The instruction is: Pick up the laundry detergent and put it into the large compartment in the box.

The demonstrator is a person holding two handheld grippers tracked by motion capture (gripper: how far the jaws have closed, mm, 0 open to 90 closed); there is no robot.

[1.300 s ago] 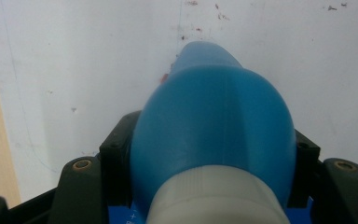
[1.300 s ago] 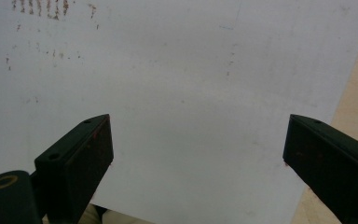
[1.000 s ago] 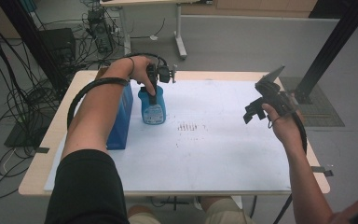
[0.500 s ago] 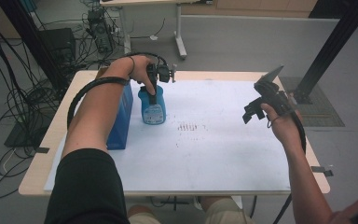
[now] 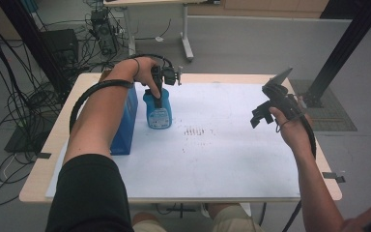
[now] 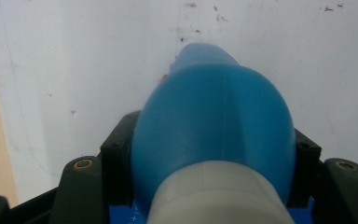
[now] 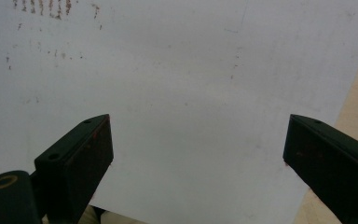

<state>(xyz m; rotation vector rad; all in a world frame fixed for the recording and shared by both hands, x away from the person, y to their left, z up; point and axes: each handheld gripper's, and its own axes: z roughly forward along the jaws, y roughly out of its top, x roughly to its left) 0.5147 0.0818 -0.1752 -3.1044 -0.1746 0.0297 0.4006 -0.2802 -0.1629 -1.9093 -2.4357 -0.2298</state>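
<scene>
A blue bottle (image 5: 158, 115) with a pale grey cap stands upright on the white sheet (image 5: 222, 159), left of centre. My left gripper (image 5: 157, 93) comes down from above and is shut on the bottle's upper part. In the left gripper view the bottle (image 6: 214, 116) sits between the two black jaws of the left gripper (image 6: 209, 156), which press on its sides, and the cap is nearest the camera. My right gripper (image 5: 261, 113) hangs above the right side of the sheet. In the right gripper view the right gripper (image 7: 198, 140) is open wide over bare sheet, holding nothing.
A tall blue box (image 5: 126, 121) stands just left of the bottle, partly behind the left forearm. Brown smudges (image 5: 195, 131) mark the sheet's centre. The wooden table edge (image 5: 328, 164) runs close on the right. Cables and equipment lie on the floor at left.
</scene>
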